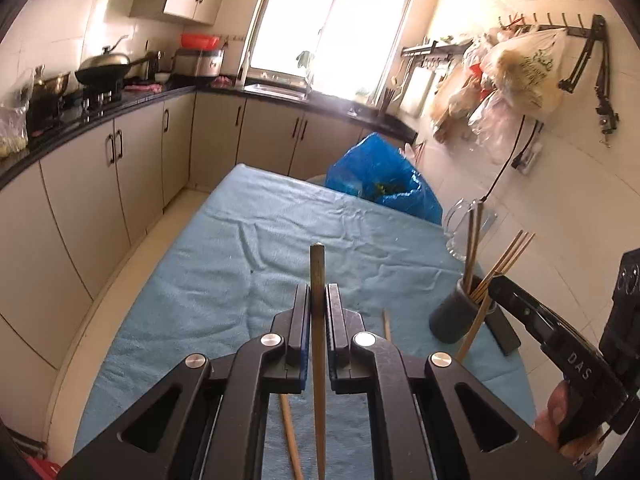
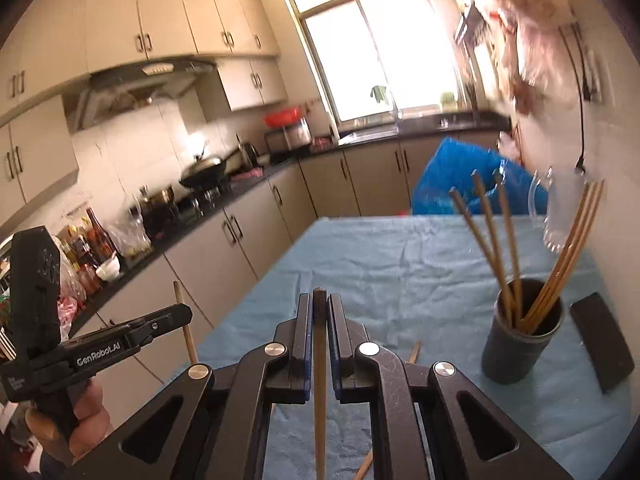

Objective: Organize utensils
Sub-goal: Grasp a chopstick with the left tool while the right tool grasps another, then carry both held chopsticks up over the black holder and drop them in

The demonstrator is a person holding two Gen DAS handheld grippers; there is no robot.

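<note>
Chopsticks are held 1 per hand-held gripper. The left hand-held gripper (image 1: 318,300) is clamped on a single wooden chopstick (image 1: 319,360), pinched near its upper end so the long shaft hangs down between the fingers; a short stub projects above the pads. The right hand-held gripper (image 2: 319,312) is clamped likewise on a second chopstick (image 2: 319,392). Both are carried clear of the blue-cloth surface (image 1: 240,248).

The dark holder cup (image 2: 520,344) stands upright on the surface at right, already loaded with several chopsticks (image 2: 496,240) leaning outward against its rim. A flat dark block (image 2: 604,344) lies just beside it.

Judgement: the near-vertical hold appears chosen so each stick can be lowered tip-first into the cup. At least 2 loose sticks (image 1: 290,436) are left on the cloth.
</note>
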